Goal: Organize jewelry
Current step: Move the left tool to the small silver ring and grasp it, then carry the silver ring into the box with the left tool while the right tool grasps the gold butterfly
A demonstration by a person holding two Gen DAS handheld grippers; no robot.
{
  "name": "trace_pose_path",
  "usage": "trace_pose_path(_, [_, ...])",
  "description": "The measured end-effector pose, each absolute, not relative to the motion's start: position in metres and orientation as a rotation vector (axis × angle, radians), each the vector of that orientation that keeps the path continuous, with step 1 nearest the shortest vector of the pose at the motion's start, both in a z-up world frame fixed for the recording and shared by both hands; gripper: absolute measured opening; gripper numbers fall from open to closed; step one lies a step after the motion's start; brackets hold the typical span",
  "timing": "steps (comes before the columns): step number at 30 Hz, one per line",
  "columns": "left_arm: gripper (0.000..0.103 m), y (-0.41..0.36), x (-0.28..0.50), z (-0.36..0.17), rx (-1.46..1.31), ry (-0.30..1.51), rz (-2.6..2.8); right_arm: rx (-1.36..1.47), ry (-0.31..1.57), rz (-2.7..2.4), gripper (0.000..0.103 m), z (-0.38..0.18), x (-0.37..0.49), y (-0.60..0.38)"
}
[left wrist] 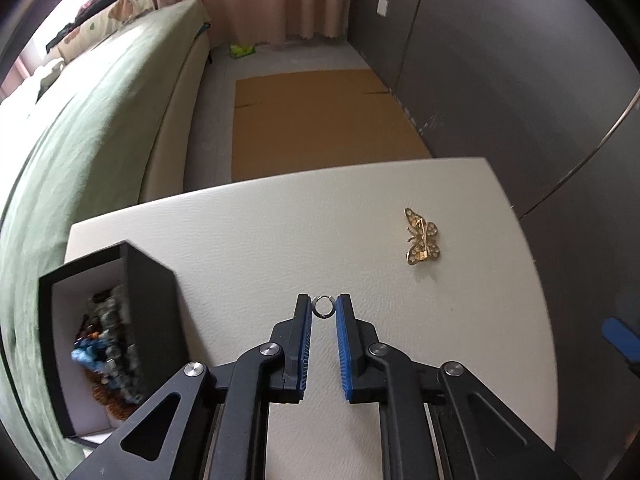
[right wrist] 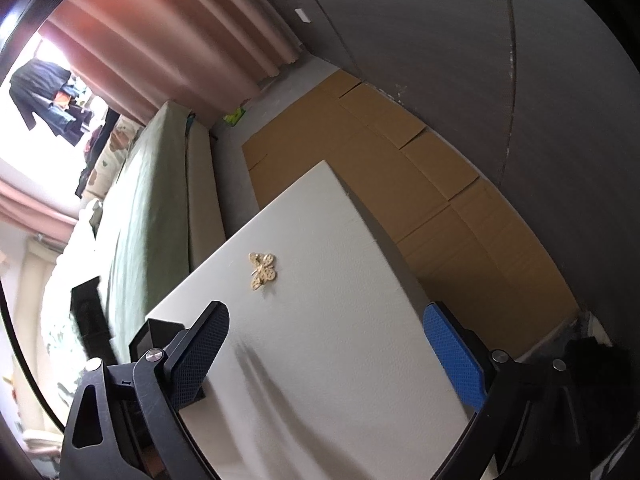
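A small silver hoop ring (left wrist: pixel 323 306) lies on the white table (left wrist: pixel 260 232), caught between the blue pads of my left gripper (left wrist: pixel 324 307), whose tips touch it on both sides. A gold butterfly brooch (left wrist: pixel 422 236) lies face down further right on the table, apart from both grippers. An open black box (left wrist: pixel 152 280) with beaded jewelry inside stands at the table's left edge, just left of my left gripper. My right gripper (right wrist: pixel 326 312) hangs open above the table (right wrist: pixel 340 360) with nothing between its fingers; the brooch (right wrist: pixel 263 270) lies beyond it.
A bed with a green cover (left wrist: pixel 92 132) runs along the left of the table. Flat cardboard (left wrist: pixel 320 120) covers the floor past the table's far edge. A dark wardrobe wall (left wrist: pixel 520 80) stands on the right. A blue finger of the right gripper (left wrist: pixel 618 338) shows at the table's right edge.
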State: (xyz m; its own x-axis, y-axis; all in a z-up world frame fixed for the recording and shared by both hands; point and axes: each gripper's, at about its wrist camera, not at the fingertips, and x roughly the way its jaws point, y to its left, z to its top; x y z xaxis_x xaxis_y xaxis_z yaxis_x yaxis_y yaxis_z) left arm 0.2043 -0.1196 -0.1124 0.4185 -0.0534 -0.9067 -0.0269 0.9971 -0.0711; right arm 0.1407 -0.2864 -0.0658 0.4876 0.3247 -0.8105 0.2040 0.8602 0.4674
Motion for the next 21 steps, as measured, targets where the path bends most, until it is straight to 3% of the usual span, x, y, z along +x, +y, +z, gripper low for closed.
trace_pose_path(3, [0.013, -0.107, 0.192, -0.099, -0.107, 1.109, -0.024, 0.554, 1.078, 0.093, 0.099, -0.068, 0.142, -0.277])
trace_pose_path(13, [0.013, -0.040, 0.153, -0.065, -0.268, 0.971, -0.026, 0.479, 1.065, 0.151, 0.073, -0.073, 0.158, -0.240])
trace_pose_path(21, [0.013, 0.009, 0.150, -0.058, -0.368, 0.951, -0.011, 0.407, 1.007, 0.173, 0.061, -0.079, 0.172, -0.215])
